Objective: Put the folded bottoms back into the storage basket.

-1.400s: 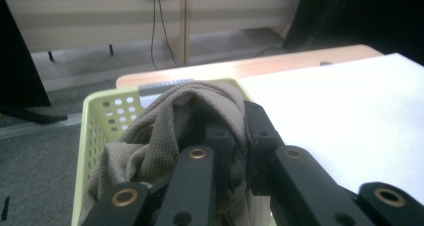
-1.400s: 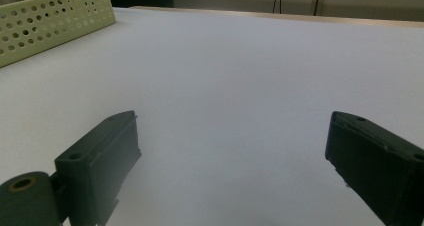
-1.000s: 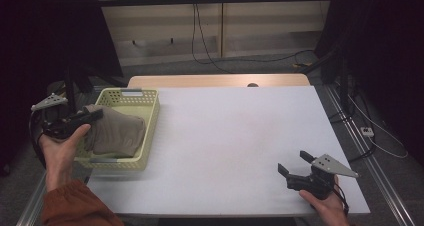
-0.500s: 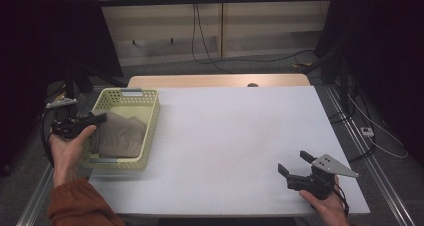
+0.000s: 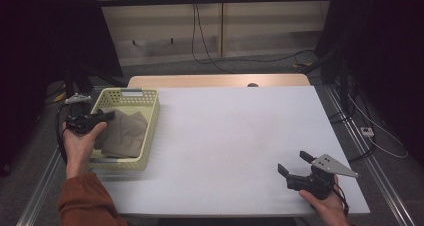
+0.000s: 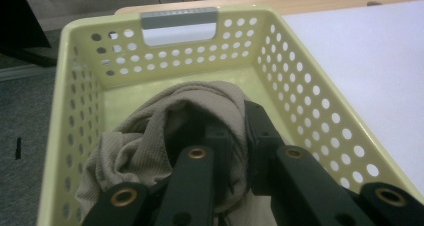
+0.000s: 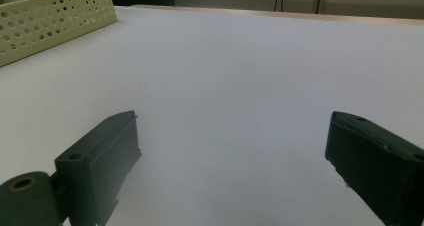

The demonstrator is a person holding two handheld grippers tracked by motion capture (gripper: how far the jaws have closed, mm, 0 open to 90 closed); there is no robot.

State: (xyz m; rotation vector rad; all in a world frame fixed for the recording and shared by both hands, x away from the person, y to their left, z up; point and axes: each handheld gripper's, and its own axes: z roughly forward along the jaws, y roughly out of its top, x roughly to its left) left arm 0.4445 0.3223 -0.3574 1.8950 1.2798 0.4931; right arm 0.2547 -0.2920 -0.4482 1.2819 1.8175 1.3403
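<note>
A pale yellow perforated basket [image 5: 152,122] stands at the table's left edge, with a crumpled beige cloth [image 5: 126,134] inside it. My left gripper [image 5: 107,115] reaches in over the basket's left rim. In the left gripper view its jaws stand close together, shut on a fold of the cloth [image 6: 150,131], which drapes over the left gripper [image 6: 236,132] and hides its tips; the basket wall [image 6: 305,101] rises around them. My right gripper [image 5: 293,162] rests low near the table's front right corner, open and holding nothing. The right gripper [image 7: 235,136] points across the bare white tabletop.
The white table [image 5: 235,131] stretches wide between the basket and the right hand. The basket's side [image 7: 55,21] shows at the far left of the right gripper view. Cables lie on the floor beyond the table and at its right.
The left gripper has shifted slightly right, further into the basket. The cloth, earlier spread over the left rim, now sits lower inside. The right gripper has stayed put.
</note>
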